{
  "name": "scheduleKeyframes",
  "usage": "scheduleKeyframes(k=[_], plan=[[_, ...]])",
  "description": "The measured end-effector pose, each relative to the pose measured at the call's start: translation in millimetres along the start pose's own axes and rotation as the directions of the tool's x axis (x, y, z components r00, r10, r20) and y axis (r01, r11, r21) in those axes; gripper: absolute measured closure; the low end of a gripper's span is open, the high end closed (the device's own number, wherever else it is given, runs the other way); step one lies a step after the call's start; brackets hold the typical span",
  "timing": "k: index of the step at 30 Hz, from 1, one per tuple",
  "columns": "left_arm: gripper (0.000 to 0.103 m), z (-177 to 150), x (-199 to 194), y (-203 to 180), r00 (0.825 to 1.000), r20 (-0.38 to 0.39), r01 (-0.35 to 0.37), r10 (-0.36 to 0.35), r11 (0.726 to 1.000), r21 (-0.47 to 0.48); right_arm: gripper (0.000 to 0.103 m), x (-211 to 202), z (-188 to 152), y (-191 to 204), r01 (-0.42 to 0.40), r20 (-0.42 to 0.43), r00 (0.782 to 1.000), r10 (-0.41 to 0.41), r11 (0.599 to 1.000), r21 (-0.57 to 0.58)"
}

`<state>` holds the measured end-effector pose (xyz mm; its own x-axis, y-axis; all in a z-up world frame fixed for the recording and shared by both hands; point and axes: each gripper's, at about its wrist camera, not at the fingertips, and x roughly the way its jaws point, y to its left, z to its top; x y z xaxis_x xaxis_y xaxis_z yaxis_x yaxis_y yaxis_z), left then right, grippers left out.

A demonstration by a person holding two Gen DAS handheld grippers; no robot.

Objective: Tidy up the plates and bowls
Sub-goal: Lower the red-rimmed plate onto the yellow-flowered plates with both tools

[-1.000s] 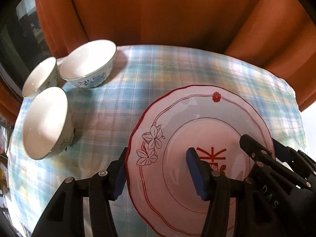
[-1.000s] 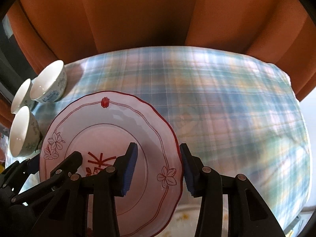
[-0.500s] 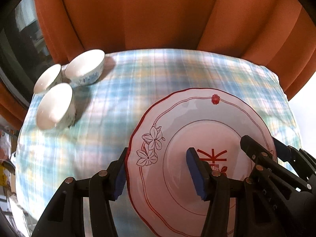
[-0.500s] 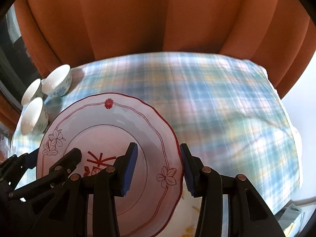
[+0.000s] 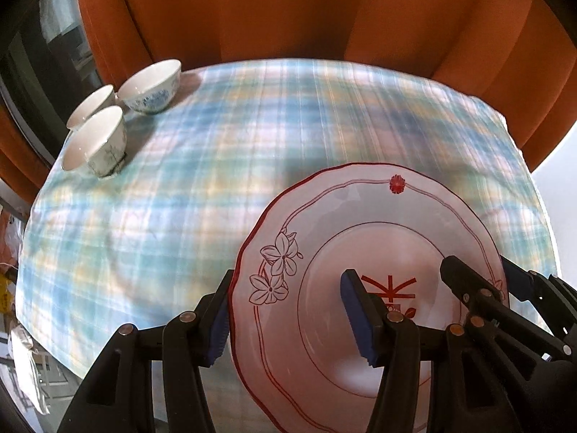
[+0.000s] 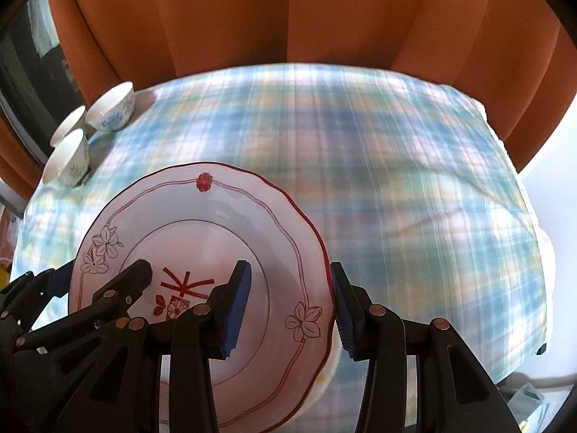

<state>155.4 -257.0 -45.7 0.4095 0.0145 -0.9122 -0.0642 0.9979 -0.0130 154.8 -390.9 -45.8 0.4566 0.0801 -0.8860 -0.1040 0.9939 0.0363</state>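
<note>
A white plate point(image 5: 378, 223) with a red scalloped rim and flower drawings hangs above the checked tablecloth, carried from both sides. My left gripper point(image 5: 288, 314) is shut on its left rim, one blue pad on top and one beneath. In the right wrist view the same plate point(image 6: 216, 223) has my right gripper point(image 6: 290, 299) shut on its right rim. Each view also shows the other gripper's black fingers on the plate's opposite side. Three white bowls stand grouped at the table's far left: a blue-patterned one point(image 5: 151, 86), a small one point(image 5: 93, 108) and a green-patterned one point(image 5: 95, 140).
The blue-green checked tablecloth point(image 6: 414, 198) covers a round table, with orange curtains point(image 6: 288, 18) close behind. A pale rim of another dish point(image 6: 326, 371) shows beneath the plate's right edge. The bowls point(image 6: 111, 108) sit near the left table edge, beside a dark window.
Both grippers have carried the plate away from the bowls, which now look smaller and farther off at the far left. More of the table shows. The grip on the plate is unchanged.
</note>
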Motion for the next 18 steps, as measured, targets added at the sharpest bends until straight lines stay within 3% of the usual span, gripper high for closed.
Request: scheduleKeyframes(k=[18], plan=[[0.046, -26.8, 22.5, -10.9, 0.999, -0.052, -0.011, 0.008, 0.999, -0.053, 0.055, 25.1, -24.8, -15.8, -0.001, -0.079, 0.997, -0.004, 0.998, -0.063]])
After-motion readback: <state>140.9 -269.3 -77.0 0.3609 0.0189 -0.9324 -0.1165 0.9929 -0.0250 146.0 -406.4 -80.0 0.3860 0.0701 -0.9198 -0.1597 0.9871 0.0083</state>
